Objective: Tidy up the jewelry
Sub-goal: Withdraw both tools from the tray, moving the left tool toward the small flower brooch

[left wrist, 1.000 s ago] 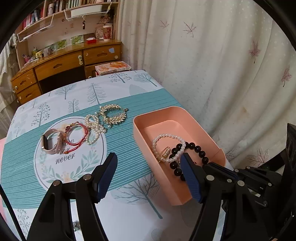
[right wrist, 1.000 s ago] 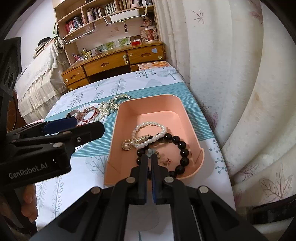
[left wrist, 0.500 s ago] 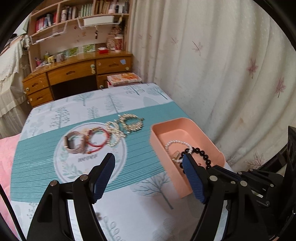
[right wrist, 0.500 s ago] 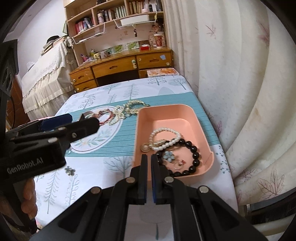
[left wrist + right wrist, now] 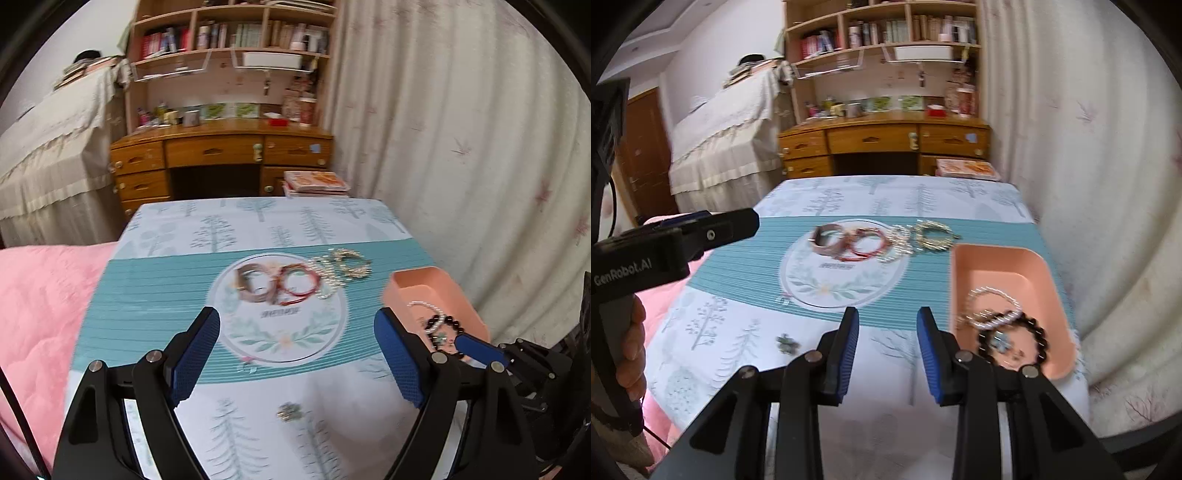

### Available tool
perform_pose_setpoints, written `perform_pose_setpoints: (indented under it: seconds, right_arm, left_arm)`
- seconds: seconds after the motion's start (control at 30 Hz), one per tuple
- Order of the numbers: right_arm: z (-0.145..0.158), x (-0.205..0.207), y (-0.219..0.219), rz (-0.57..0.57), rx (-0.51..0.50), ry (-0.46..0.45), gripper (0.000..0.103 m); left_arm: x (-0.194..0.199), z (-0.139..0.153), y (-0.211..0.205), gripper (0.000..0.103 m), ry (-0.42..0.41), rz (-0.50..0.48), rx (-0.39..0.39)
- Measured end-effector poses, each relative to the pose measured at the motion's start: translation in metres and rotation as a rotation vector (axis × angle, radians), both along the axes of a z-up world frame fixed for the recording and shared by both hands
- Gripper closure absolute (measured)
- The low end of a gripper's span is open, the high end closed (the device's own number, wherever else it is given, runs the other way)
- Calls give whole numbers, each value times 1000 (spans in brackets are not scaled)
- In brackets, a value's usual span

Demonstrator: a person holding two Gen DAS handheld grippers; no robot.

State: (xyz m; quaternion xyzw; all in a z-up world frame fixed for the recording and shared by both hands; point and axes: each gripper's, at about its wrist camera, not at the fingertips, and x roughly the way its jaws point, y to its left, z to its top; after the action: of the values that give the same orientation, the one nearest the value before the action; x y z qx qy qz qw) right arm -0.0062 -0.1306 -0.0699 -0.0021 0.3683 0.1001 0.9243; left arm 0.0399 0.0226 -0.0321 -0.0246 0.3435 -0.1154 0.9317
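A pink tray [image 5: 1039, 271] [image 5: 417, 282] at the table's right holds a pearl bracelet [image 5: 993, 295], a black bead bracelet [image 5: 1036, 328] and small pieces. On the tablecloth's round print lie a pink band [image 5: 251, 286] [image 5: 822, 240], red cord bracelets [image 5: 301, 286] [image 5: 866, 245], a pearl bracelet [image 5: 327, 278] and a gold bracelet [image 5: 351, 264] [image 5: 934, 236]. A small brooch [image 5: 290, 411] [image 5: 786, 343] lies near the front. My left gripper [image 5: 297, 354] is open and empty above the front of the table. My right gripper [image 5: 888, 347] is open and empty, left of the tray.
A pink blanket [image 5: 37, 317] lies left of the table. A wooden desk [image 5: 221, 155] with shelves stands behind, and a curtain [image 5: 480, 147] hangs on the right. A stack of books [image 5: 316, 182] sits past the table's far edge.
Both grippers have pulled back and swung left, away from the tray. My right gripper has gone from shut to open. The small brooch has come into view.
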Motion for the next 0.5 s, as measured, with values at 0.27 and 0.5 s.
perform_pose_setpoints:
  seconds: [0.27,0.5]
  right_arm:
    - [-14,13,37,108,0,59,70]
    - [-36,21,57,186,-19,132,70]
  left_arm:
    - [-5,-16,49,19,43,100,-9]
    - [-3,-47,84,19,119,168,-8]
